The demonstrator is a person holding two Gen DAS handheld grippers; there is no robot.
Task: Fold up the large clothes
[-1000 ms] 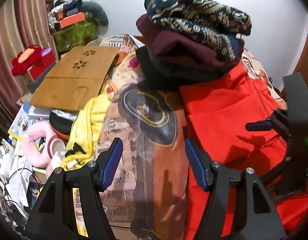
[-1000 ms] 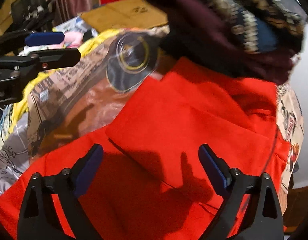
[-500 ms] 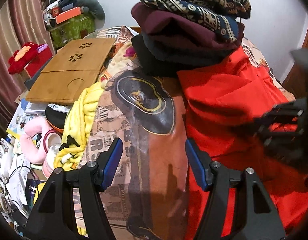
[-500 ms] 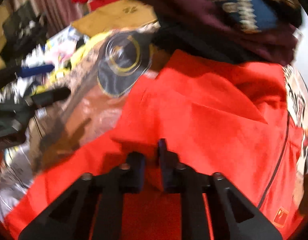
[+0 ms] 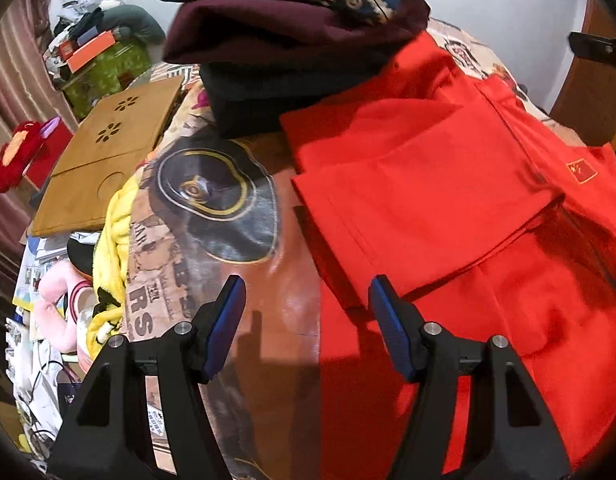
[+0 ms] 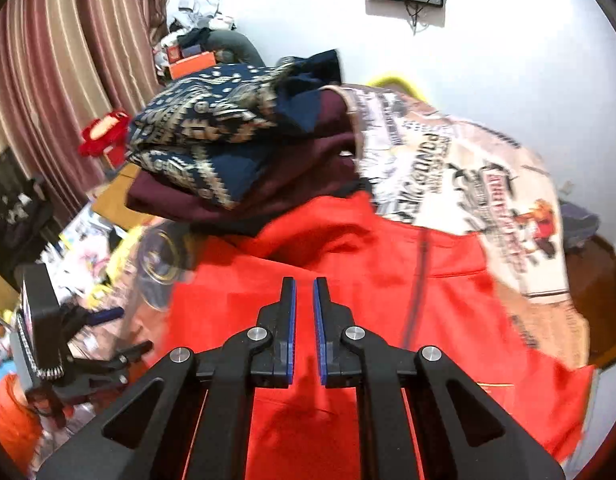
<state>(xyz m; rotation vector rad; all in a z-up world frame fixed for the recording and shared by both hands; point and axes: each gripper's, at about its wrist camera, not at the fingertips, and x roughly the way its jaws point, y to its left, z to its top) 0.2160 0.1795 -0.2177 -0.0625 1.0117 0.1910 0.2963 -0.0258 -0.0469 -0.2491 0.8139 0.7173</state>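
The bright red fabric garment (image 5: pixel 447 200) lies partly folded on the printed brown bedspread (image 5: pixel 228 280), which reads "RS". A small flag patch (image 5: pixel 582 171) sits on its chest. The left tongs (image 5: pixel 304 304) gape empty beside its edge; the right tongs (image 6: pixel 304 308) above it are almost closed, gripping nothing.

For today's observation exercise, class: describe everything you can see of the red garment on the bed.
The red garment looks like smooth woven fabric, lying partly folded with layered flaps, a dark seam line and a small flag patch near one edge. It rests on the printed bedspread, and its far edge runs under the stack of folded clothes.
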